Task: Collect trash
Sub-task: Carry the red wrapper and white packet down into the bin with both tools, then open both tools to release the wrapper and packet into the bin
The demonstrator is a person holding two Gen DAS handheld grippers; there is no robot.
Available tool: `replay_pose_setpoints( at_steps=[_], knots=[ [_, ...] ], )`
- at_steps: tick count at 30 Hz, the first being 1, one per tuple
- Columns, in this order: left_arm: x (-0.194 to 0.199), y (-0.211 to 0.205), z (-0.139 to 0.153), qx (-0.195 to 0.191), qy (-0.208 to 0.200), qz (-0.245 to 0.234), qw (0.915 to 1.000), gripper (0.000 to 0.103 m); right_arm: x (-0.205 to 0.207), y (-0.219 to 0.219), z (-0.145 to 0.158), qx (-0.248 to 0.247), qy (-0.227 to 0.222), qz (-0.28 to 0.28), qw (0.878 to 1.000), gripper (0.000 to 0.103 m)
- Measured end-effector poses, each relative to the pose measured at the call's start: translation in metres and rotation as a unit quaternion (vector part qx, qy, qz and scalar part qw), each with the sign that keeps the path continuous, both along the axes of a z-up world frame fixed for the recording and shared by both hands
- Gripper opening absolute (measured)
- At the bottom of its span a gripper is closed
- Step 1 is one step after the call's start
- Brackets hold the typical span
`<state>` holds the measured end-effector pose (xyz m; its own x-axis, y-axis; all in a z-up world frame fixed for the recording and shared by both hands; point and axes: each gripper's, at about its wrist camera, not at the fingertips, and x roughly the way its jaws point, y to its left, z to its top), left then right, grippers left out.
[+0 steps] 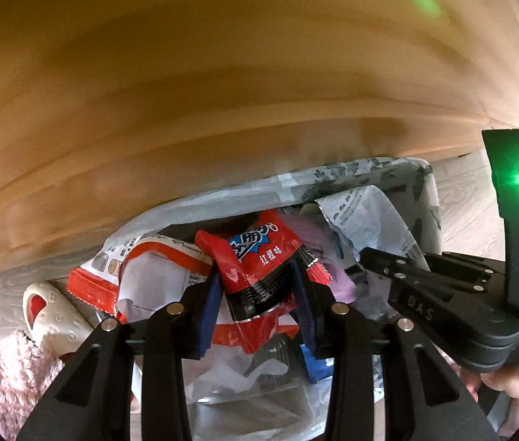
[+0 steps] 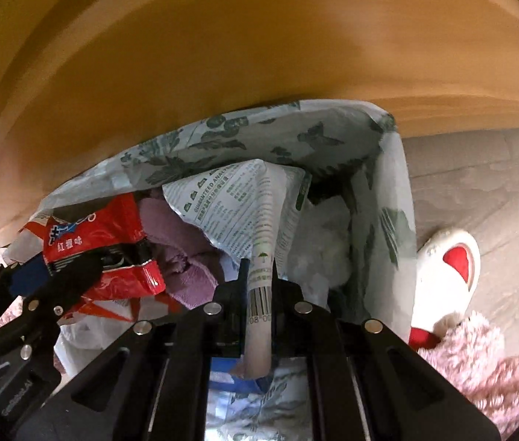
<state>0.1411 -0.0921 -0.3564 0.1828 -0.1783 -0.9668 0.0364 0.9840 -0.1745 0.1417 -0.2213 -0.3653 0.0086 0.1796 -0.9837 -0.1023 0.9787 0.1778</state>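
Our left claw [image 1: 256, 294] grips a crinkled red foil snack wrapper [image 1: 259, 257] while our right claw [image 2: 259, 294] at three o'clock pinches a white printed paper wrapper [image 2: 244, 202] over the leaf-patterned bin bag [image 2: 259, 136].

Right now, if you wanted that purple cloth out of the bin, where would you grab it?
Probably the purple cloth's bunched upper fold, coming straight down from above: it lies wedged between the red snack wrapper and the white printed package, so its sides are blocked.
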Motion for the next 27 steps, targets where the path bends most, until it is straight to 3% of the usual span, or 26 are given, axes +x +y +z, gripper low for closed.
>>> replay_pose_setpoints(
  at_steps=[14, 20, 26, 27],
  knots=[
    [0.001, -0.011, -0.011, 0.013, -0.022, -0.027, 0.9993, 0.035, -0.019, 0.008, -0.022, -0.009, -0.011, 0.033, 0.999, 0.009],
    [-0.003, -0.024, -0.009, 0.022, -0.023, -0.034, 0.9989, 0.035, -0.029, 0.019, -0.007, -0.006, -0.011, 0.037, 0.999, 0.010],
    [-0.003, -0.023, -0.003, 0.027, -0.033, -0.044, 0.9981, 0.037, -0.026, 0.013, 0.005, -0.003, -0.008, 0.045, 0.999, 0.019],
    [-0.004, -0.022, -0.002, 0.029, -0.034, -0.046, 0.9979, 0.038, -0.028, 0.013, 0.006, -0.003, -0.010, 0.047, 0.999, 0.025]
  ],
)
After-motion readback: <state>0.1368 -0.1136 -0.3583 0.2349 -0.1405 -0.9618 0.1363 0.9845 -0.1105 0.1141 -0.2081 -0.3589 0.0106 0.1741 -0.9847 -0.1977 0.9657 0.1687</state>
